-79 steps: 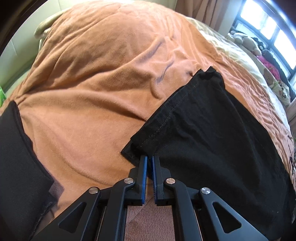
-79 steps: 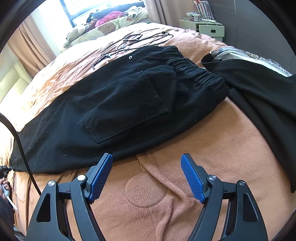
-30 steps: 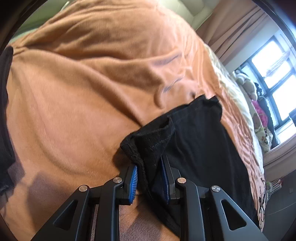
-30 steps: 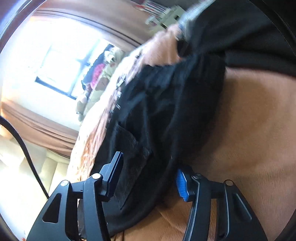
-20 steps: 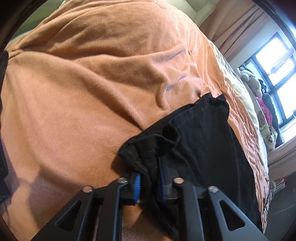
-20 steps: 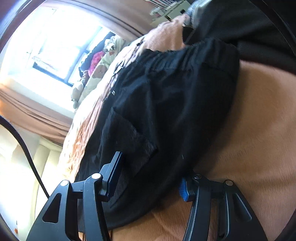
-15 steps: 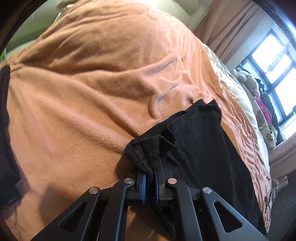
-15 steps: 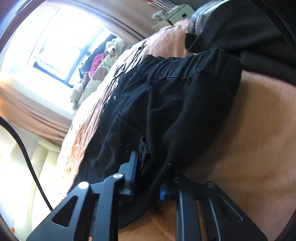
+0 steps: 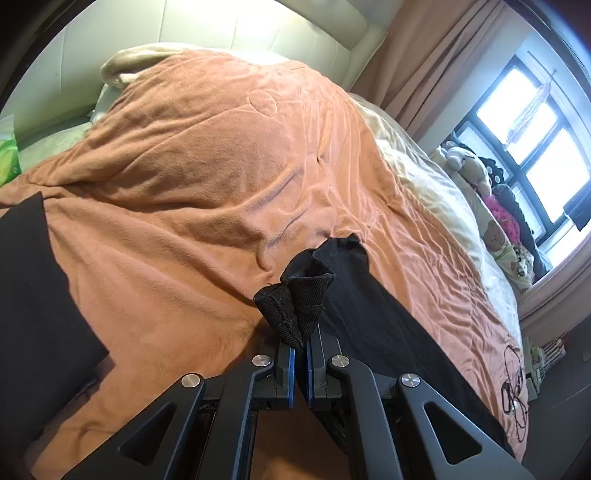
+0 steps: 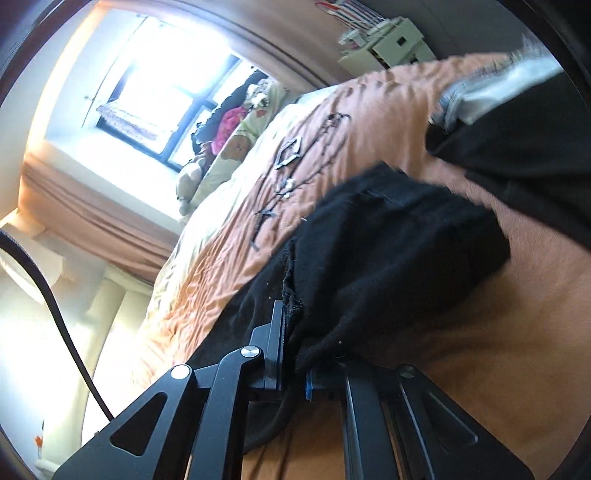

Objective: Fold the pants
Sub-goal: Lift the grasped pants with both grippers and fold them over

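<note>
Black pants (image 9: 373, 325) lie along an orange blanket (image 9: 207, 177) on a bed. My left gripper (image 9: 300, 347) is shut on the leg hem, which bunches up above the fingertips and is lifted off the blanket. In the right wrist view my right gripper (image 10: 293, 354) is shut on the near edge of the pants (image 10: 388, 251) by the back pocket, and the cloth is raised and draped over its right finger. The waistband end hangs toward the right.
Another black garment (image 9: 33, 302) lies at the left of the blanket; a dark garment with a grey lining (image 10: 517, 122) lies beyond the waistband. Black cables (image 10: 295, 162) lie on the blanket. Stuffed toys (image 9: 472, 170) sit by the window. A headboard (image 9: 221, 33) stands behind.
Both grippers closed on the pants and lifted them. The left hem has risen off the blanket and bunched. The right view has tilted and the cloth moved up with it.
</note>
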Motion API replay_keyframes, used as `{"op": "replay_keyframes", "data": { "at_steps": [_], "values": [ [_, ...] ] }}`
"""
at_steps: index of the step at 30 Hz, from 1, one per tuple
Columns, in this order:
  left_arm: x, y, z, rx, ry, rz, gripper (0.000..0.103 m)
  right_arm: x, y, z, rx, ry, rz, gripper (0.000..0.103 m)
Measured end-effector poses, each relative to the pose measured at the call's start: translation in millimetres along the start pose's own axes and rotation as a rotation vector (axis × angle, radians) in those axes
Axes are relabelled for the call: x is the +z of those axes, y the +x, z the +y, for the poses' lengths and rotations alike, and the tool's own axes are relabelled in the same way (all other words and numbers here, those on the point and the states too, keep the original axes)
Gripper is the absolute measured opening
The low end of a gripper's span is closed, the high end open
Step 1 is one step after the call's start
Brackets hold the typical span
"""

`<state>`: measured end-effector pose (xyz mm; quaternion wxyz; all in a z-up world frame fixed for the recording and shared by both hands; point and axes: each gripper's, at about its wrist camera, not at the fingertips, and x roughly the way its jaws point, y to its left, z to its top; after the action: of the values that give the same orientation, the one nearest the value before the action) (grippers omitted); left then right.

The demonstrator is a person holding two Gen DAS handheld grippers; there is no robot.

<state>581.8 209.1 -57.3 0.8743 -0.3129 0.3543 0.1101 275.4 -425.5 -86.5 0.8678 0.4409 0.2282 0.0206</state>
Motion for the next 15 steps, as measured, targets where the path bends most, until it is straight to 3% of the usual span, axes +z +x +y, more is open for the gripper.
{"op": "replay_keyframes", "data": {
  "at_steps": [15],
  "values": [
    [-26.1,-104.2,43.8,0.019,-0.02,0.001,0.004,9.4,-56.6,-5.3,-0.03,-0.032,0.06,0.004]
  ]
}}
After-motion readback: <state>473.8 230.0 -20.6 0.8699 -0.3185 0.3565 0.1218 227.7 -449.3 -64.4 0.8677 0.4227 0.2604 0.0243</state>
